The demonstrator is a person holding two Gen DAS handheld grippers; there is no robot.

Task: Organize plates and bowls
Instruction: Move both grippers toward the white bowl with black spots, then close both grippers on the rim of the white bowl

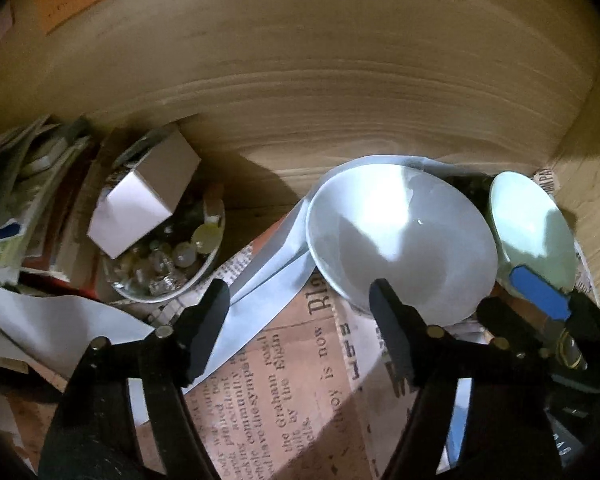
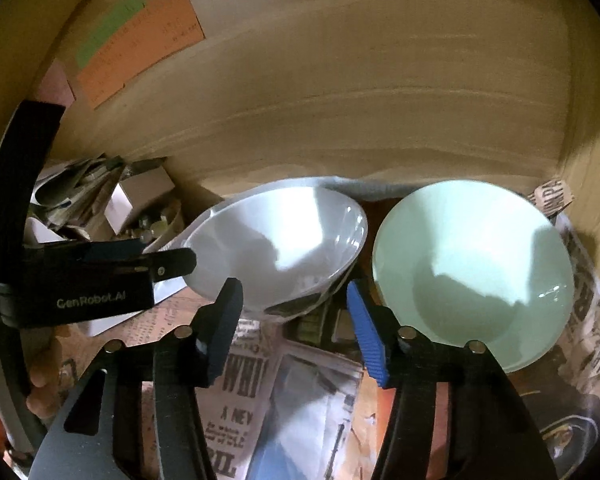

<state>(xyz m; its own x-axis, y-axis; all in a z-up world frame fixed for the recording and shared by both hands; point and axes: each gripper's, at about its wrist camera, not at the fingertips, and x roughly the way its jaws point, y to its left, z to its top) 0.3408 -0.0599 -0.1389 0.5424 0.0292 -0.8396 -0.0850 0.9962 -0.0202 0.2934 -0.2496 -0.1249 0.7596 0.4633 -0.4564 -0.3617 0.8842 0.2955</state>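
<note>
Newspaper (image 1: pixel 284 392) nearest, white bowl (image 1: pixel 400 240) — mint bowl (image 2: pixel 472 268) seemingly apart

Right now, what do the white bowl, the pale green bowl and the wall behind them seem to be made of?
White bowl: likely glazed ceramic or opal glass; glossy, with bright highlights.
Pale green bowl: probably the same kind of ware; smooth and shiny, with glints near the rim.
Wall: wood or wood-look laminate, matte, with streaky grain lines.
</note>
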